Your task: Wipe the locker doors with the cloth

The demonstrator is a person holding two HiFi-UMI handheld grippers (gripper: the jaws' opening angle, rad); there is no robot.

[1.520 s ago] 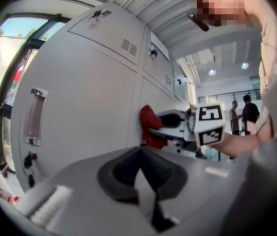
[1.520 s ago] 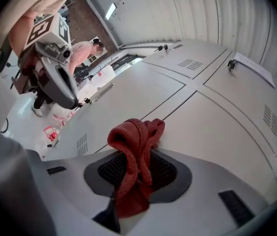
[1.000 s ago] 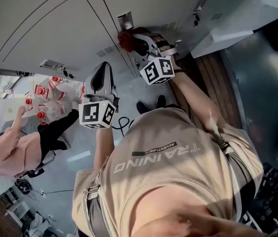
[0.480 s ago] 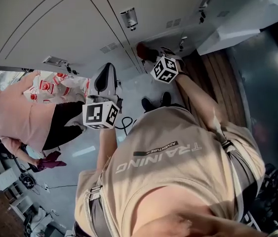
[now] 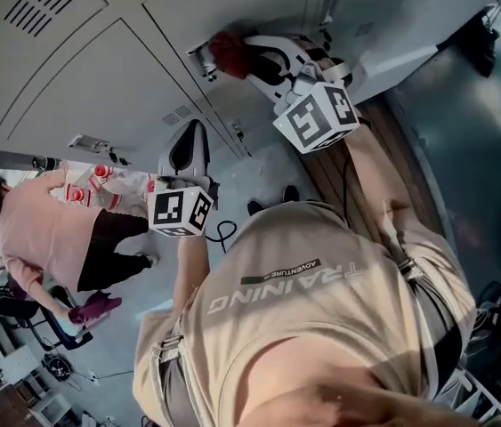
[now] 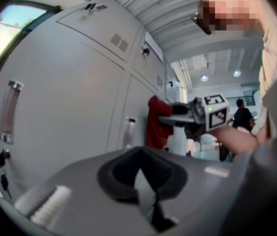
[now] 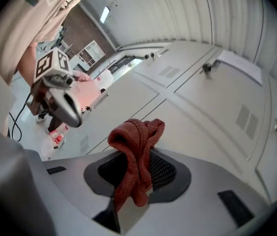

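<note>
Right gripper view: a bunched, coarse-knit red cloth point(image 7: 136, 151) is clamped in the right claw point(image 7: 131, 191), held at the smooth pale-grey locker doors point(image 7: 202, 112) (vented, with slim handles). Since half a second ago it has been raised beside a door handle point(image 5: 202, 60). The left claw point(image 6: 145, 191) is seen closed on nothing, above a glossy grey floor point(image 5: 134, 283).

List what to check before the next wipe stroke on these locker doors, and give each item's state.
1. Red cloth clamped in the right tongs: ok.
2. Enough cloth past the tips to wipe with: ok, a bunched wad sticks out.
3. Cloth pressed against the locker door: cannot tell; it sits right by the door handle.
4. Left tongs out of the way: ok, shut on nothing, not touching the doors.
5. Person in a pink top clear of the stroke: ok, well apart from the cloth.
</note>
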